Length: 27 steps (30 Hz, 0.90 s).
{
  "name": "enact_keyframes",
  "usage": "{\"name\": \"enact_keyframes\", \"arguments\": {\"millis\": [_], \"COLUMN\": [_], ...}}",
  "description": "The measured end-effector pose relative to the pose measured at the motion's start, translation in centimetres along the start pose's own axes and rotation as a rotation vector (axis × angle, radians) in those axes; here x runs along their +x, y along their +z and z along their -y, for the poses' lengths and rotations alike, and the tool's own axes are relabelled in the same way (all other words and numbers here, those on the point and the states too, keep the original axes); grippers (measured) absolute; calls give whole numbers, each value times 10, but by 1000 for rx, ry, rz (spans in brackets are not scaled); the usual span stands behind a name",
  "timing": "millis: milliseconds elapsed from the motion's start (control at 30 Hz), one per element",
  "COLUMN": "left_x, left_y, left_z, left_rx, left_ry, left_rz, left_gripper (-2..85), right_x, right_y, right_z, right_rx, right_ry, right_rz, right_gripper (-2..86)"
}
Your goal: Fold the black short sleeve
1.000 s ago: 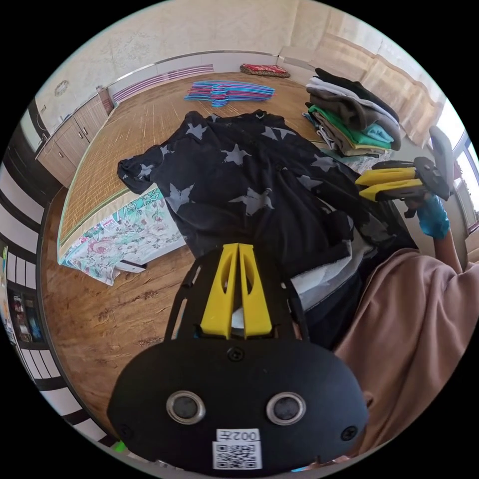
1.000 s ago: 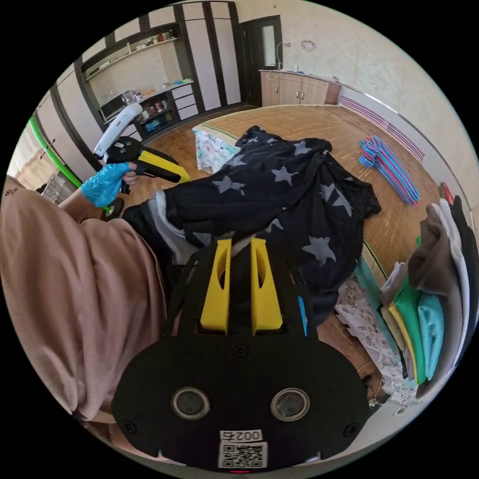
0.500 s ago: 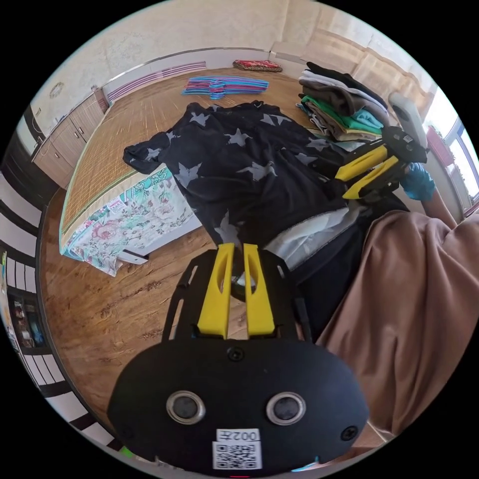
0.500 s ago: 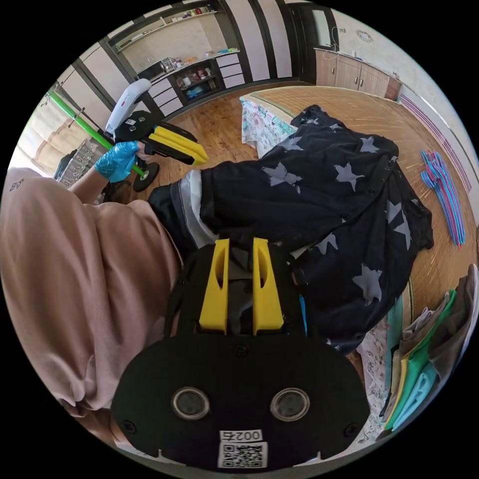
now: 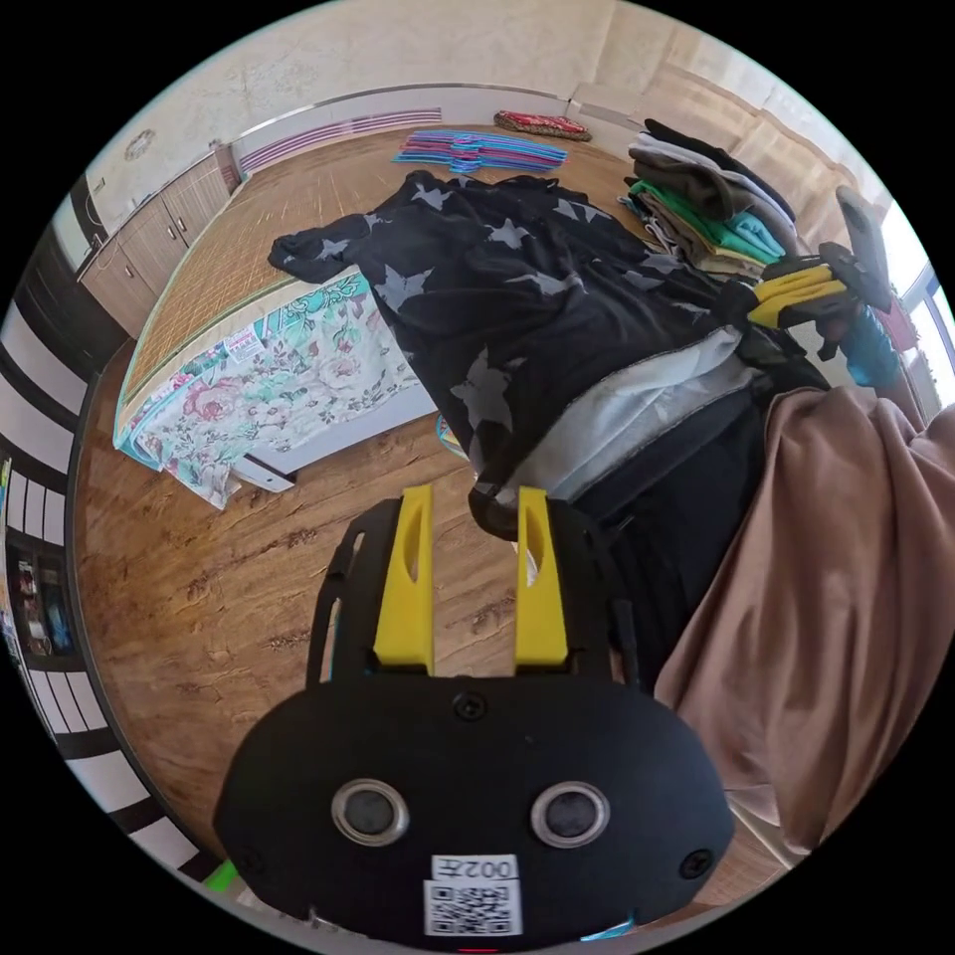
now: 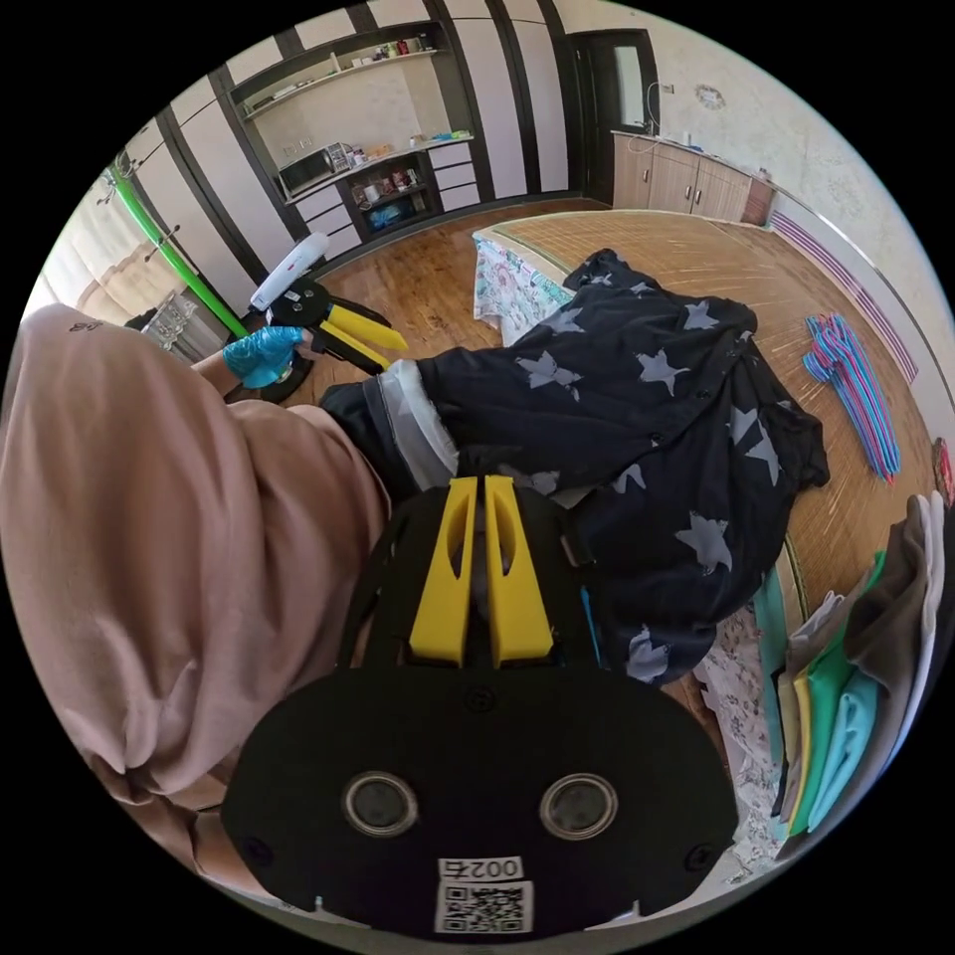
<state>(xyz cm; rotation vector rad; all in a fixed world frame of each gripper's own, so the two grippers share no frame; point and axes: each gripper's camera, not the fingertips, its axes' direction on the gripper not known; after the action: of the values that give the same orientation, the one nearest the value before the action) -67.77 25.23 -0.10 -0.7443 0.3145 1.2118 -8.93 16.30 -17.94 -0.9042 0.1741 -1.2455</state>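
Yellow left gripper [image 5: 475,497] agape; right gripper [image 6: 480,487] pinching black shirt [image 6: 637,398].

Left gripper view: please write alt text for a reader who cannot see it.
The open left gripper hangs over a wooden floor, beside the hem of a black star-print shirt draped off a bed. The right gripper is near folded clothes.

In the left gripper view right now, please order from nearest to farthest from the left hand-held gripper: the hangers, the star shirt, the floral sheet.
From the left hand-held gripper:
1. Black star shirt, its hem right at the jaws.
2. Floral sheet, hanging over the platform edge, to the left.
3. Hangers, far back on the mat.
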Motion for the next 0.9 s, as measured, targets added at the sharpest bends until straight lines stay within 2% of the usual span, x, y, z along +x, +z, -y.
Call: {"name": "enact_keyframes", "arguments": {"millis": [200, 400, 633, 767, 900], "left_x": [-10, -22, -49, -64, -73], "left_y": [21, 24, -41, -82, -89], "left_z": [-19, -31, -61, -89, -106], "left_rx": [-32, -25, 29, 51, 30], "left_ry": [-25, -25, 37, 100, 118], "left_rz": [0, -10, 0, -45, -59], "left_gripper": [66, -1, -9, -10, -10], "right_x": [-10, -21, -35, -34, -40], "right_y": [-18, -39, -86, -84, -78], "right_z": [-44, -65, -97, -121, -126], "right_rx": [-21, 11, 99, 52, -37], "right_ry": [-6, -8, 6, 45, 34], "right_rz": [-5, -43, -140, -92, -93], "right_gripper": [-5, -6, -9, -8, -5]}}
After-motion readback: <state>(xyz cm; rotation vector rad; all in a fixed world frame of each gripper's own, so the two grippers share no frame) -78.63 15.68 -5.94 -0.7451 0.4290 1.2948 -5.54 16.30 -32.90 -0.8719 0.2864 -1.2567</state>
